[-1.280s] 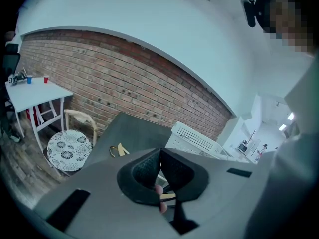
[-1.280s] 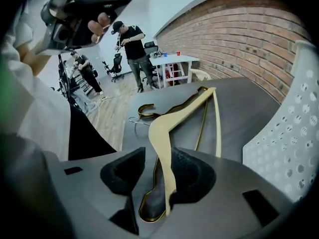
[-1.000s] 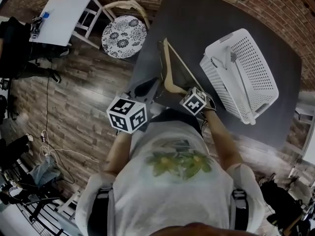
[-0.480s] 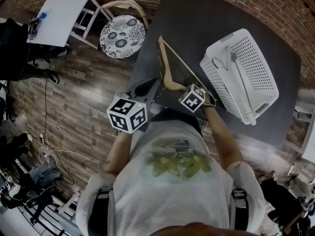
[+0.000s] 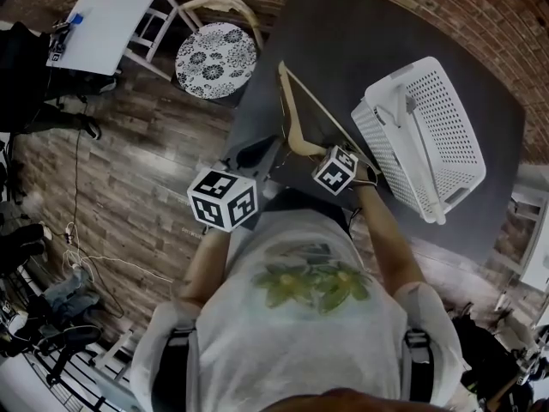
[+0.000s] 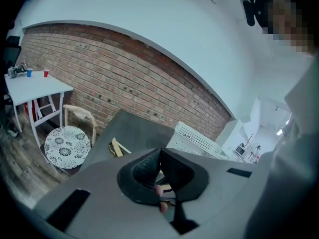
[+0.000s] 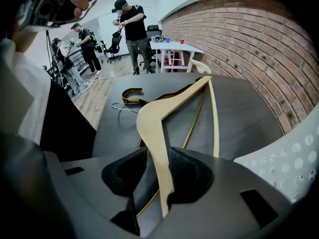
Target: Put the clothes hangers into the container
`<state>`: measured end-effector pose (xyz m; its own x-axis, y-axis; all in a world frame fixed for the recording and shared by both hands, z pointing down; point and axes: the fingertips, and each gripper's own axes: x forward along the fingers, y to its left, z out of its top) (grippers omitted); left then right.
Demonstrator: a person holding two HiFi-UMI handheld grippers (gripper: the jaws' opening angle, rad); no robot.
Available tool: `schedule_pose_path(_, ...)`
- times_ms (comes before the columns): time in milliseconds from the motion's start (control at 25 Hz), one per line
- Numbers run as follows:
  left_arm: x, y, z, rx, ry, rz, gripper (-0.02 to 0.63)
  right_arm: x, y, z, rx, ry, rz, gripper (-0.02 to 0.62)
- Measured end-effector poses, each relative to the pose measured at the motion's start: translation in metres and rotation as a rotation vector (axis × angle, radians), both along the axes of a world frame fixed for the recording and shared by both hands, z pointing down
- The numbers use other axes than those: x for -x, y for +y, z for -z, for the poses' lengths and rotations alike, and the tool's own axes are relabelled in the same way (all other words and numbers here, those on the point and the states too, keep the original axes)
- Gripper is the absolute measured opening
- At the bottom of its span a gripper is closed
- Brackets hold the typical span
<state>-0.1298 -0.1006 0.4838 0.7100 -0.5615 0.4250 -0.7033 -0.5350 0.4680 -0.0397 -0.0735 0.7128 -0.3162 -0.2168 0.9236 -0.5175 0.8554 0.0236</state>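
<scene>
A wooden hanger (image 5: 296, 118) with a gold hook (image 7: 130, 91) lies flat on the dark table (image 5: 343, 33), left of the white perforated basket (image 5: 403, 157). My right gripper (image 5: 322, 155) points steeply down over the hanger's near end. In the right gripper view the wooden arm (image 7: 169, 103) runs between the jaws of that gripper (image 7: 157, 154), which stand open wide with room on the left side. My left gripper (image 5: 257, 154) hovers at the table's near left edge, its pads together (image 6: 159, 153) and nothing held. The left gripper view shows the hanger (image 6: 117, 147) and basket (image 6: 199, 138) beyond.
A white bar lies across the basket's inside (image 5: 420, 153). A chair with a floral cushion (image 5: 214, 61) and a white side table (image 5: 111, 15) stand off the table's left. People (image 7: 132, 29) stand far back in the room. A brick wall borders the table.
My right gripper has edged slightly along the hanger's near end and rolled a little. The left gripper, hanger and basket have stayed where they were.
</scene>
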Motion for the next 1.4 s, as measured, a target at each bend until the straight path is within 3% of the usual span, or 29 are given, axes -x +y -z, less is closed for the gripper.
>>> schedule_pose_path(360, 0.002, 0.0, -0.004, 0.01, 0.001, -0.001, 0.029, 0.003, 0.002, -0.011, 0.004, 0.031, 0.081, 0.14)
schedule_pose_path(520, 0.003, 0.0, -0.004, 0.006, 0.005, 0.0, 0.029, 0.011, 0.003, -0.004, -0.021, -0.001, 0.089, 0.117)
schedule_pose_path(1120, 0.017, -0.009, 0.016, -0.049, 0.007, 0.047, 0.029, 0.034, 0.0, 0.134, -0.305, -0.211, 0.066, 0.114)
schedule_pose_path(1400, 0.032, -0.031, 0.057, -0.143, 0.003, 0.104, 0.029, 0.021, 0.002, 0.192, -0.342, -0.297, 0.021, 0.115)
